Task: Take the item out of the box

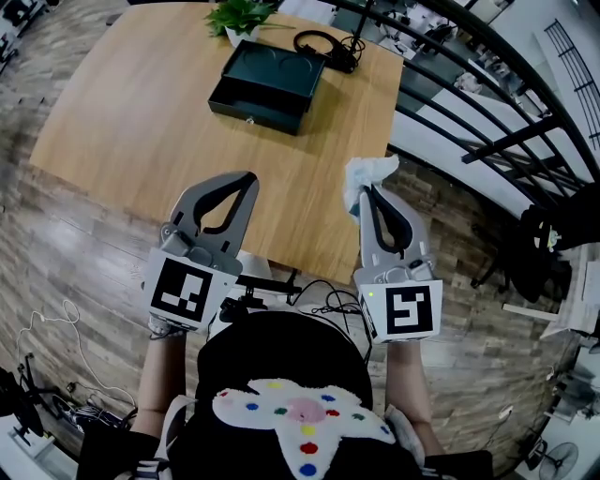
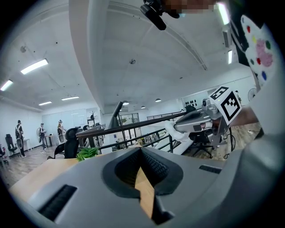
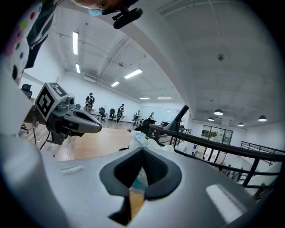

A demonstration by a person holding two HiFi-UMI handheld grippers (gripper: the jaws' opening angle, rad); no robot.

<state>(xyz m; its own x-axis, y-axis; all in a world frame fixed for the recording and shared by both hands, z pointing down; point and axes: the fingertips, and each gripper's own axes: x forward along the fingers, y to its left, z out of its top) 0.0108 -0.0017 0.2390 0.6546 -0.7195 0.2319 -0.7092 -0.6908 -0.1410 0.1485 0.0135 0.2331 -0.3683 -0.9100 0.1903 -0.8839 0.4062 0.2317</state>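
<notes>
An open black box lies at the far side of the wooden table; its inside looks bare. My right gripper hovers over the table's near right corner, shut on a crumpled white item with a bit of blue on it. The right gripper view shows the same white item bunched past the closed tips of that gripper. My left gripper is held over the table's near edge, shut with nothing in it. Its tips meet in the left gripper view, which also shows the white item.
A potted green plant and black headphones with a cable sit behind the box. A black railing runs along the right of the table. Cables lie on the wood floor by my body.
</notes>
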